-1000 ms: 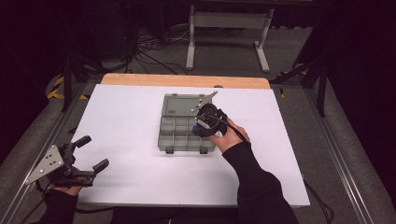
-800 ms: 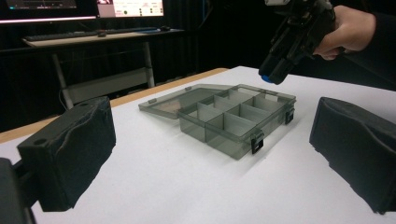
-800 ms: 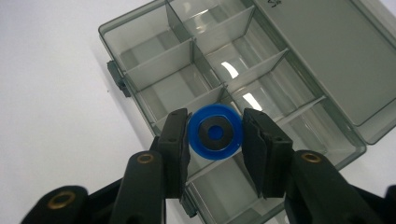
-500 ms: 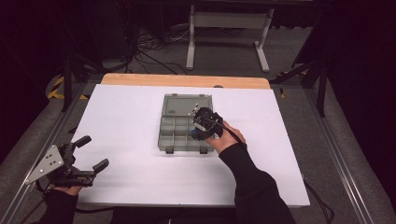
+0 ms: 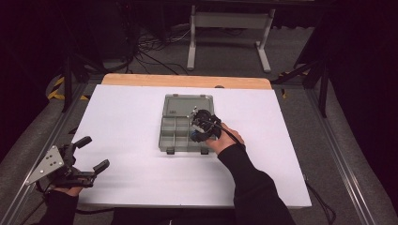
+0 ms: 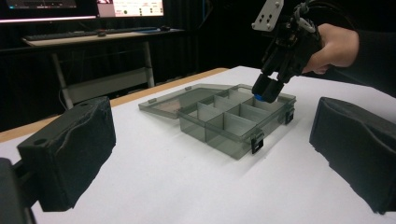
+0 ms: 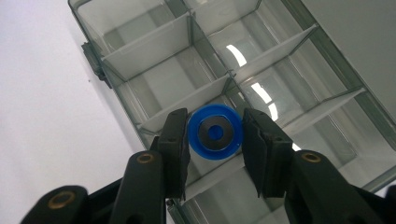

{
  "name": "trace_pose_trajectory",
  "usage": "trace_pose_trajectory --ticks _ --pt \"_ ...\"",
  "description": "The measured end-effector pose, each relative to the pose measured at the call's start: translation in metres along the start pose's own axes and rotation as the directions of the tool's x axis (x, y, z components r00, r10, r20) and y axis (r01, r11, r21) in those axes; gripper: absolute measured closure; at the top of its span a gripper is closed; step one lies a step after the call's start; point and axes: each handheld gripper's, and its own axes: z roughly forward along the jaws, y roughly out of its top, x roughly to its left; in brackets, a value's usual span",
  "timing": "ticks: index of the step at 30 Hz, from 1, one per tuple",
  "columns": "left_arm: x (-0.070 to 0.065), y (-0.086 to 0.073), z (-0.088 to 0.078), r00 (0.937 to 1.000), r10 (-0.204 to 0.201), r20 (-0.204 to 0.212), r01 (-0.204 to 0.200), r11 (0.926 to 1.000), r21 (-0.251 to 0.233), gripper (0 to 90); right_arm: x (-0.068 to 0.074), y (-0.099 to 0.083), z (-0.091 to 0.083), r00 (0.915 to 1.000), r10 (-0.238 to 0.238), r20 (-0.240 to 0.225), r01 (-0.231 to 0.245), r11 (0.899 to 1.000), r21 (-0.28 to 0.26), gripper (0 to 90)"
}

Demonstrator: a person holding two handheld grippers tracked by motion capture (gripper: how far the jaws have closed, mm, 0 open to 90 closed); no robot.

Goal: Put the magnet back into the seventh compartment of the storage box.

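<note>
High view: I am working at the white table (image 5: 131,122), where the grey compartment box (image 5: 180,133) is lying near the middle with its lid (image 5: 188,106) folded open toward the far side. Compared with a second ago, my right hand (image 5: 225,138) is sitting lower and a little nearer, so my right gripper (image 5: 197,133) is now dipping over the right-hand compartments of the box instead of hovering above its far end. I am reading that as the lowering step of a placement, with the release not yet made.

My left gripper (image 5: 91,153) is staying put at the near left corner of the table, its jaws standing apart with nothing between them, well away from the box.

In the right gripper view, my two black jaws are clamping the small blue disc (image 7: 215,132) from both sides, its dark centre facing the camera. The disc is hanging over a divider between compartments, so I am judging that a small shift is needed before letting go.
</note>
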Motion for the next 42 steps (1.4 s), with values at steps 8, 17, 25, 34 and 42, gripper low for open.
trace_pose_trajectory --ticks 8,17,25,34,42 --pt "0.000 0.000 0.000 1.0000 0.000 0.000 0.000 1.0000 0.000 1.0 -0.001 -0.001 0.008 1.0000 0.001 -0.008 -0.001 1.000 0.020 61.7" --pt "0.000 0.000 0.000 1.0000 -0.002 0.000 0.002 1.0000 -0.001 1.0 0.000 -0.002 0.013 0.9999 0.002 -0.011 -0.002 0.999 0.034 61.7" --pt "0.000 0.000 0.000 1.0000 -0.001 0.001 0.001 1.0000 -0.002 1.0 0.000 -0.001 0.011 1.0000 -0.003 -0.002 0.003 1.000 0.022 55.5" --pt "0.000 0.000 0.000 1.0000 0.000 0.001 0.000 1.0000 -0.001 1.0 0.002 -0.004 -0.007 0.9996 0.008 0.026 -0.007 0.999 -0.041 35.5" --pt "0.000 0.000 0.001 1.0000 -0.001 0.001 0.001 1.0000 0.000 1.0 0.006 -0.006 -0.026 0.9991 0.005 0.042 0.000 0.993 -0.114 22.7"
